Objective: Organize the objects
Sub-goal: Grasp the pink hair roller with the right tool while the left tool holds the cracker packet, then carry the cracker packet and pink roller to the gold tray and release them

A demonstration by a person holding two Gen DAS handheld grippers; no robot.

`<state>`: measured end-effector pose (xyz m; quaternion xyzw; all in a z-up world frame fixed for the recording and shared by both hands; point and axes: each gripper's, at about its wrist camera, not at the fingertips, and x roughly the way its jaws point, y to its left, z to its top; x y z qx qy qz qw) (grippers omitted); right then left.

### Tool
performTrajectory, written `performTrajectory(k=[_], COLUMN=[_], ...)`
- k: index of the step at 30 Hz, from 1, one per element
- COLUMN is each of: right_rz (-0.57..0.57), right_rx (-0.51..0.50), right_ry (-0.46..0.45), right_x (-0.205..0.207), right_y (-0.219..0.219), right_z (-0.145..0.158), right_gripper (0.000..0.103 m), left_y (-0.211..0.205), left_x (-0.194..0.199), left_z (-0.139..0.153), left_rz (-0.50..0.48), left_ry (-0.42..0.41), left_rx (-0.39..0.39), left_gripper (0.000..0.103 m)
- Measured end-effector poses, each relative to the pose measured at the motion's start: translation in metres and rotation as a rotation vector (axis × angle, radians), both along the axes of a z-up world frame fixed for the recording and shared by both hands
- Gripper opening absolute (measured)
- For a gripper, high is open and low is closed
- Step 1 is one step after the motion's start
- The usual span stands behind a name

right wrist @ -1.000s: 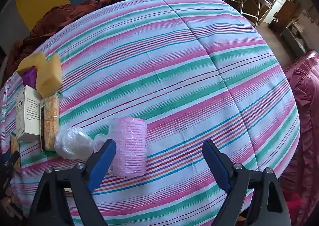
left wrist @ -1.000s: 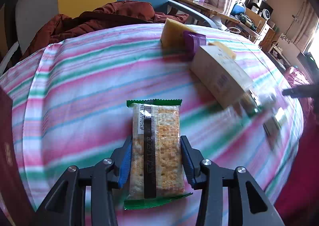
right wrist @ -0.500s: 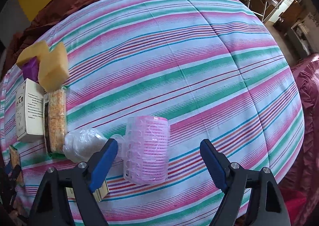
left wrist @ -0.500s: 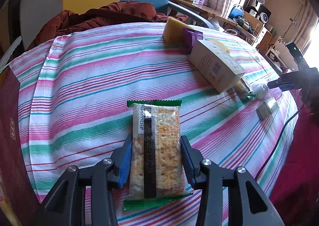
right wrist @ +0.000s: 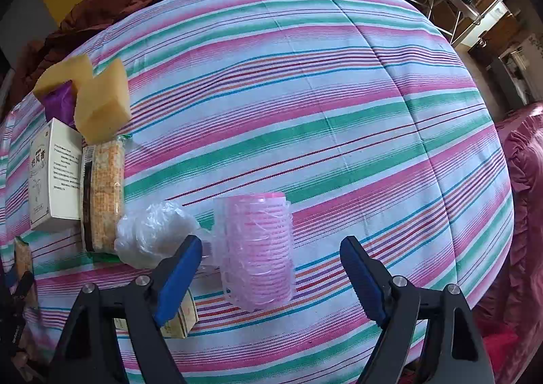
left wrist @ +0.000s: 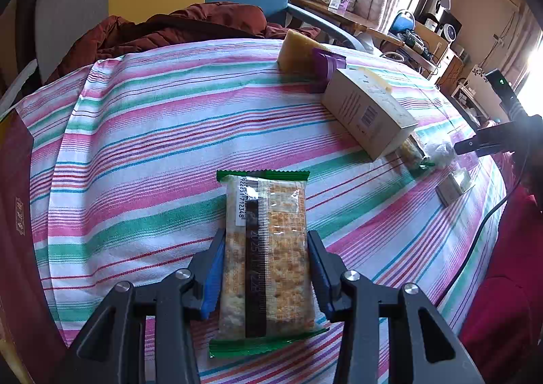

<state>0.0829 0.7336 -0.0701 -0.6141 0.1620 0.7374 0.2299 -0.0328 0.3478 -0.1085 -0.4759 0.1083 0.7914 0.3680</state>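
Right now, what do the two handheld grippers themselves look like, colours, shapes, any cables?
Both are matt black plastic. The left gripper has two angular black arms with triangular cut-outs and silver round screw heads, ending in fingers lined with ribbed blue pads. The right gripper is built the same, and its blue pads are toothed along the inner edge. In the left wrist view a black cable hangs near the right gripper's body.

Box (right wrist: pixel 54 177), cracker pack (right wrist: pixel 103 194) and bag (right wrist: pixel 152 234) lie side by side (touching).
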Motion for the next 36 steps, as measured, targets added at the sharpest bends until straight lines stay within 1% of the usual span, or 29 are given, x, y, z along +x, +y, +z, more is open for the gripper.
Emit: performTrajectory(k=[2, 4, 8, 10, 12, 13, 14, 16, 18, 22, 24, 29, 33, 34, 36], right_rz=[0.001, -0.002, 0.010, 0.019, 0.031, 0.028, 0.024, 0.039, 0.053, 0.040, 0.022, -0.026, -0.034, -0.031, -0.022], right_rx=[-0.001, -0.005, -0.025, -0.015, -0.024, -0.029, -0.029, -0.034, -0.019, -0.005, 0.012, 0.057, 0.107, 0.113, 0.126], right_ry=[0.018, 0.026, 0.001, -0.042, -0.066, -0.080, -0.093, -0.091, -0.097, -0.094, -0.076, 0.007, 0.092, 0.112, 0.151], right_x=[0.003, 0.006, 0.005, 0.000, -0.004, -0.005, -0.006, -0.007, -0.006, 0.003, 0.010, 0.027, 0.039, 0.018, 0.007], right_y=[0.000, 0.001, -0.003, -0.007, -0.009, -0.008, -0.008, -0.008, -0.011, -0.011, -0.010, -0.010, -0.020, -0.014, -0.017], right_z=[0.006, 0.009, 0.001, -0.008, -0.017, -0.021, -0.023, -0.023, -0.022, -0.019, -0.014, 0.007, 0.033, 0.036, 0.046], right_gripper=[0.091, 0.095, 0.095, 0.095, 0.091, 0.081, 0.067, 0.062, 0.061, 0.061, 0.061, 0.061, 0.061, 0.061, 0.061], left_y=[-0.001, 0.000, -0.002, -0.002, -0.002, -0.002, -0.003, -0.003, -0.004, -0.005, -0.007, -0.014, -0.021, -0.024, -0.029], left_x=[0.000, 0.000, -0.001, -0.001, 0.000, 0.000, 0.000, 0.000, -0.001, 0.000, 0.000, 0.005, 0.012, 0.015, 0.019], left_z=[0.000, 0.000, 0.000, 0.000, 0.000, 0.000, 0.000, -0.001, -0.001, 0.000, 0.000, 0.004, 0.014, 0.019, 0.027], left_rz=[0.000, 0.000, 0.004, 0.003, 0.002, 0.002, 0.001, -0.002, -0.001, -0.004, -0.006, -0.006, -0.003, -0.003, 0.001], left_ry=[-0.004, -0.003, -0.004, -0.006, -0.005, -0.004, -0.004, -0.002, -0.002, 0.002, 0.001, 0.007, 0.037, 0.049, 0.069], left_rx=[0.004, 0.005, 0.012, 0.014, 0.015, 0.016, 0.017, 0.020, 0.025, 0.030, 0.039, 0.048, 0.047, 0.056, 0.063], left_gripper=[0.045, 0.045, 0.045, 0.045, 0.045, 0.045, 0.045, 0.045, 0.045, 0.045, 0.045, 0.045, 0.045, 0.045, 0.045])
